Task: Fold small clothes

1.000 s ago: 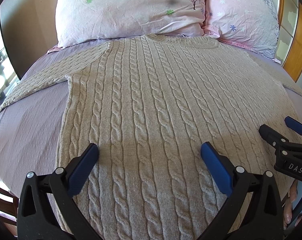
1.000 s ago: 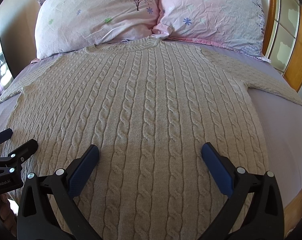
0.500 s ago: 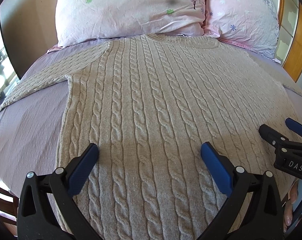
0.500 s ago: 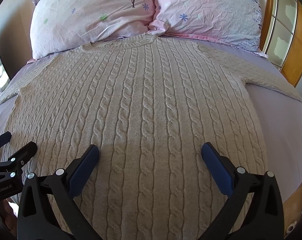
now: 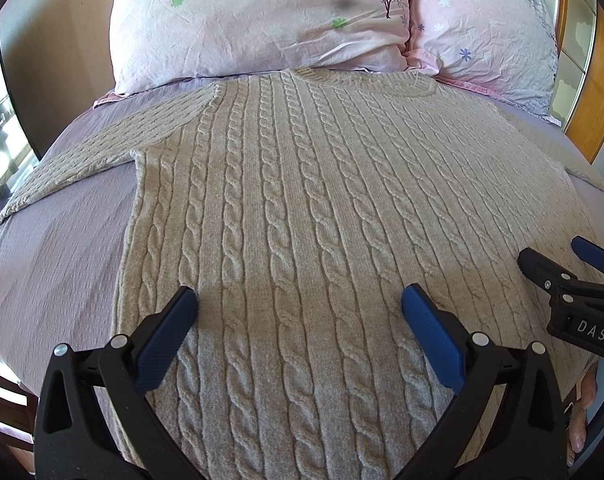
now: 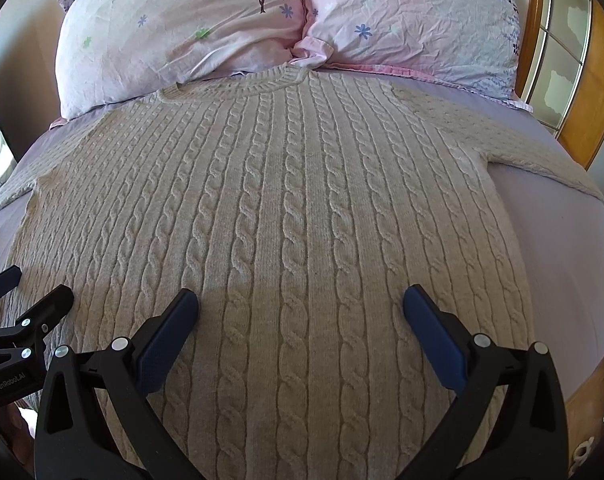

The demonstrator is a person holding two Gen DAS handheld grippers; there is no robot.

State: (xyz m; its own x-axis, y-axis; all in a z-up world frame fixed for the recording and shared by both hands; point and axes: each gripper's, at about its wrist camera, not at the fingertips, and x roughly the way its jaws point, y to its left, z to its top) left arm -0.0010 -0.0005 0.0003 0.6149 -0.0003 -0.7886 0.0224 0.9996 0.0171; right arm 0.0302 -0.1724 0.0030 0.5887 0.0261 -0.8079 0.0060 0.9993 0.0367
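A beige cable-knit sweater (image 5: 302, 208) lies flat on the lilac bedsheet (image 5: 58, 264); left gripper (image 5: 300, 300) and right gripper (image 6: 301, 300) hover spread wide, seemingly just above the knit

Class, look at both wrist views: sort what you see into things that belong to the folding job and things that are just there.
Belongs to the job:
- cable-knit sweater, spread flat, unfolded
- left gripper, open above it
- right gripper, open above it

Just there:
- tree-print pillow
- pink flowered pillow
- lilac bedsheet
- wooden headboard
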